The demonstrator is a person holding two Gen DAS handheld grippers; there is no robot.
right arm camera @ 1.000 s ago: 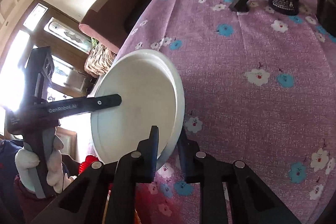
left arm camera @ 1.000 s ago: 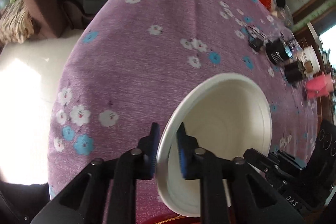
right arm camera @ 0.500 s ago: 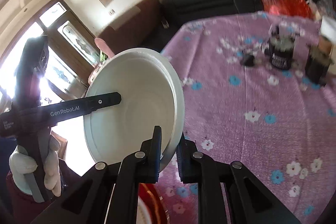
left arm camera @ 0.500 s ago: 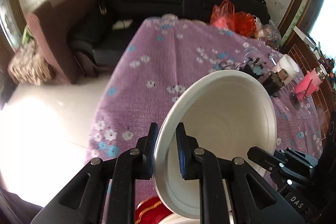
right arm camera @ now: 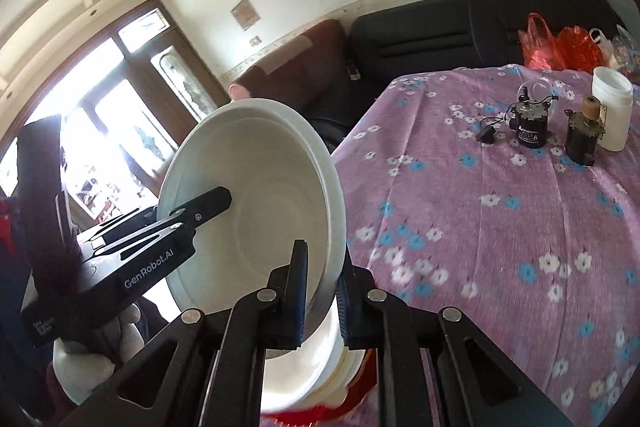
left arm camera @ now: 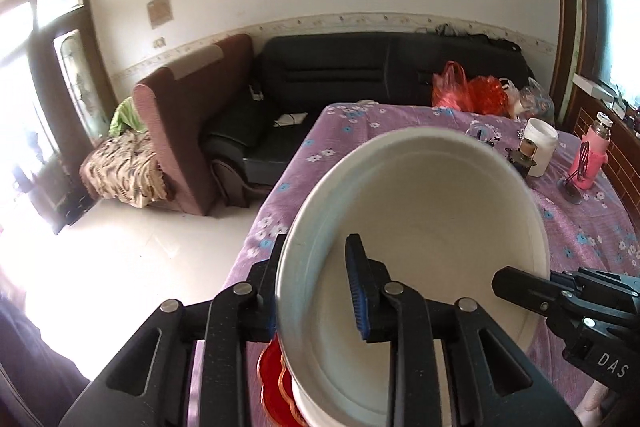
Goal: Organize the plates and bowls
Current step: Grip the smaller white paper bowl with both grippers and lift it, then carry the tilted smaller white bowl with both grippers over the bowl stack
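Observation:
A large white bowl (left arm camera: 432,227) is held tilted in the air over the near edge of the purple flowered table (left arm camera: 580,227). My left gripper (left arm camera: 316,287) is shut on its left rim. My right gripper (right arm camera: 322,291) is shut on the opposite rim of the same bowl (right arm camera: 256,203). Below the bowl sits a stack of white dishes (right arm camera: 304,367) on a red plate (left arm camera: 276,383). The right gripper also shows at the right of the left wrist view (left arm camera: 568,303), and the left gripper at the left of the right wrist view (right arm camera: 160,247).
A white jar (right arm camera: 612,115), two small dark motors (right arm camera: 530,131) and a pink bottle (left arm camera: 596,155) stand at the table's far right. Red plastic bags (left arm camera: 468,91) lie at the far edge. A black sofa (left arm camera: 360,87) and brown armchair (left arm camera: 180,131) stand beyond.
Both grippers have lifted the bowl and tipped upward, so the views swung from the tabletop to the room. The stack of dishes and red plate came into view below.

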